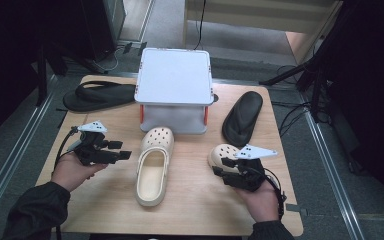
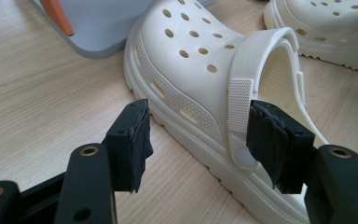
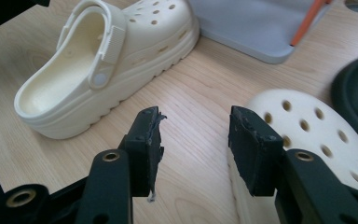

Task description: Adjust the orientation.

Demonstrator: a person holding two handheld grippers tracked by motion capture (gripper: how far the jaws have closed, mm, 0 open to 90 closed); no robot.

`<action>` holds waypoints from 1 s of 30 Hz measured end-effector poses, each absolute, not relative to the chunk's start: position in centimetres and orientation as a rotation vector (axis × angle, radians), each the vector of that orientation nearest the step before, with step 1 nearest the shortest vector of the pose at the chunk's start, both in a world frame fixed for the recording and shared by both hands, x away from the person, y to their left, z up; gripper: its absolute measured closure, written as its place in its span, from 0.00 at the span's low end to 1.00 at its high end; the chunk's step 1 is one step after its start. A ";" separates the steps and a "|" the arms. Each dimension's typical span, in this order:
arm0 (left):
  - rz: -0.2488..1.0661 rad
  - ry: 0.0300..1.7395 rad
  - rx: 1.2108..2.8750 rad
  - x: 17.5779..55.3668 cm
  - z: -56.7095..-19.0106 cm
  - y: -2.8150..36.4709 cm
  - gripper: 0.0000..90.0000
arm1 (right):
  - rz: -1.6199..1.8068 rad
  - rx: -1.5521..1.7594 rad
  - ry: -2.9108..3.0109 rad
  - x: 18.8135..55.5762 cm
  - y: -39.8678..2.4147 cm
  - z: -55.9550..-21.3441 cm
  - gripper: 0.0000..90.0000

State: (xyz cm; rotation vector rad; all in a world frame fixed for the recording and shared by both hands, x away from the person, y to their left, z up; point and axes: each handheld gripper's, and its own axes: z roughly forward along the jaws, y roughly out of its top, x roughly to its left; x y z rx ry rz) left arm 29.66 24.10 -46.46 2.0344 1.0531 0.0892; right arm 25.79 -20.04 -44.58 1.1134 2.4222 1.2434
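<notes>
We are finding the cream clog point(image 3: 303, 140) lying just under and right of our right gripper point(image 3: 193, 140), whose jaws are standing spread and seemingly touching nothing, its toe pointing away, while the left gripper point(image 2: 196, 140) is hovering spread beside the other clog point(image 2: 214, 79).

Even, soft overhead light on the table point(image 1: 190, 200), dark surroundings, high view slightly blurred.

Lab recording bay
Wooden table point(image 1: 195, 200) on grey carpet, ringed by dark stands point(image 1: 310, 75), floor rails point(image 1: 330, 170) and trailing cables point(image 1: 290, 112).
</notes>
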 end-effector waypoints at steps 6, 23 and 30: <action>0.093 1.051 2.030 29.9 -46.4 24.0 0.45 | 1.231 1.161 2.384 24.9 -22.0 -44.6 0.62; 0.082 1.036 2.034 31.3 -46.3 23.5 0.45 | 1.179 1.303 2.290 22.6 -26.2 -45.1 0.64; 0.086 1.029 2.036 31.5 -46.3 23.3 0.45 | 1.176 1.346 2.285 23.0 -26.4 -46.1 0.62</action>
